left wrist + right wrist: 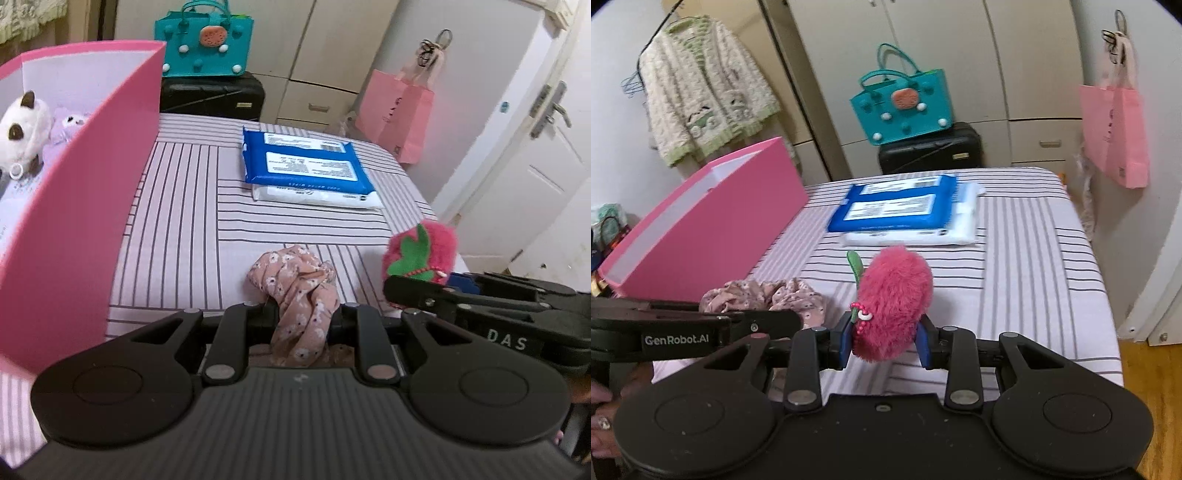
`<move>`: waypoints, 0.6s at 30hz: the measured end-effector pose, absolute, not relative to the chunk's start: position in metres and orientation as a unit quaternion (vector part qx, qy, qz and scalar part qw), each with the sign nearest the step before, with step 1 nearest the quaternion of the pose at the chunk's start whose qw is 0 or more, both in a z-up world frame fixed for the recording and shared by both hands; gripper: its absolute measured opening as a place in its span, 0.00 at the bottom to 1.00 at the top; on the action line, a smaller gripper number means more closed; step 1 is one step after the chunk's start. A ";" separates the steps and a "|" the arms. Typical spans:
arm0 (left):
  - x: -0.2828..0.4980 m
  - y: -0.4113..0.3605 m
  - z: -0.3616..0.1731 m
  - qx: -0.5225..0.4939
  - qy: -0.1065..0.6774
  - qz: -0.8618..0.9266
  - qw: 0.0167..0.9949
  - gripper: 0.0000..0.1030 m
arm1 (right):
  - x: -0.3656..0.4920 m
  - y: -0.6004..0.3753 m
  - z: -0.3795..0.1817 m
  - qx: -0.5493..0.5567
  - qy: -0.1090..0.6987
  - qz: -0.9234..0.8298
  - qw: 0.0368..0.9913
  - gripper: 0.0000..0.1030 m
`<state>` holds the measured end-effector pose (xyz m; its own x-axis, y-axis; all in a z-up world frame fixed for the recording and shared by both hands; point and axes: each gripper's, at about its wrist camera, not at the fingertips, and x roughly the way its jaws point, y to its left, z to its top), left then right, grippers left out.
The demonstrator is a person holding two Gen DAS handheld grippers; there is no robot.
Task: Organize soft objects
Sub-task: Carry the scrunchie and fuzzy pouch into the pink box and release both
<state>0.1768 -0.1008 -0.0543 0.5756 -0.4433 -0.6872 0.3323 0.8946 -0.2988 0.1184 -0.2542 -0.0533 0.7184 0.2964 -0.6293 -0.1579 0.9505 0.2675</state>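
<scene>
My left gripper (301, 314) is shut on a pink floral fabric scrunchie (295, 284), held above the striped bed cover (177, 221). My right gripper (884, 341) is shut on a fuzzy pink strawberry plush (895, 302) with a green leaf and a bead loop; its blue pads press both sides. In the left wrist view the strawberry plush (421, 254) and the right gripper (391, 288) sit at the right. In the right wrist view the scrunchie (768, 295) and the left gripper (796, 319) are at the left. A pink box (81, 229) at the left holds a white plush cat (22, 129) and a purple plush (66, 125).
A blue and white wipes pack (310, 170) lies mid-bed. Behind the bed stand a black suitcase (214, 96) with a teal bag (207, 40) on top. A pink paper bag (399, 110) hangs by the white door (528, 155). A fluffy cardigan (705, 92) hangs left.
</scene>
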 end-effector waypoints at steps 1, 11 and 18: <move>0.174 -0.098 -0.050 -0.067 0.404 -0.225 0.884 0.18 | 0.116 -0.251 -0.050 0.096 0.355 0.128 0.921 0.38; 0.154 -0.067 -0.006 -0.042 0.385 -0.266 0.883 0.18 | 0.095 -0.223 -0.010 0.055 0.360 0.173 0.915 0.38; 0.136 -0.039 0.033 0.006 0.367 -0.270 0.890 0.18 | 0.078 -0.203 0.023 0.023 0.352 0.202 0.914 0.38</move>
<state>0.1361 -0.0390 0.0329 0.5844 -0.4768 -0.6566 0.4849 0.8540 -0.1886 0.0783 -0.2034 0.0231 0.6702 0.3845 -0.6348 -0.3523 0.9176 0.1839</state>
